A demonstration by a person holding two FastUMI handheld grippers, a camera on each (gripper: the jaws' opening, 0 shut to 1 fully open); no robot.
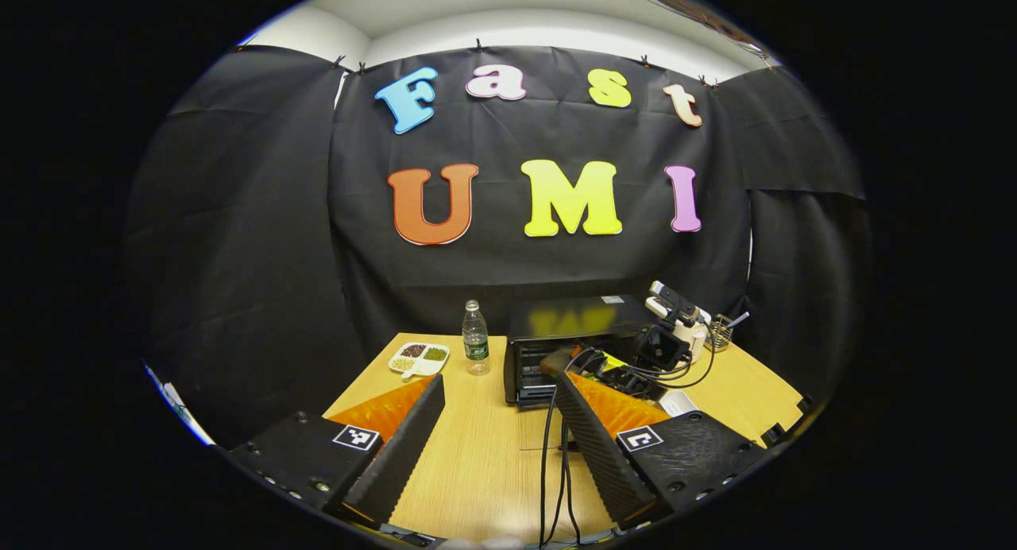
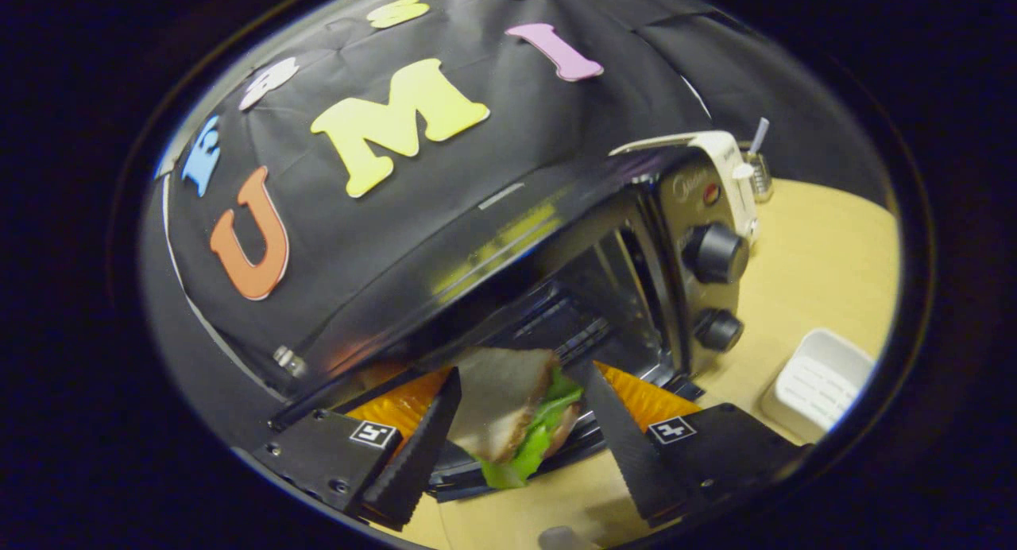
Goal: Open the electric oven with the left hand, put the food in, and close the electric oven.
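Holding the sandwich (image 2: 512, 411) between its fingers, the right hand-held gripper (image 2: 515, 423) points into the open oven (image 2: 556, 296); it probably grips firmly. The left hand-held gripper (image 1: 499, 423) waits, wide apart and empty.

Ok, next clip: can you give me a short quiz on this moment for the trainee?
1. True or false: the oven door is shut.
2. What sits between the fingers of the right hand-held gripper? A) a banana B) a sandwich C) a cup
3. Fill in: over the table, the left hand-held gripper is ____ and holds nothing.

Key:
1. False. The door is down and the racks show inside.
2. B. The sandwich is at the oven's mouth.
3. open
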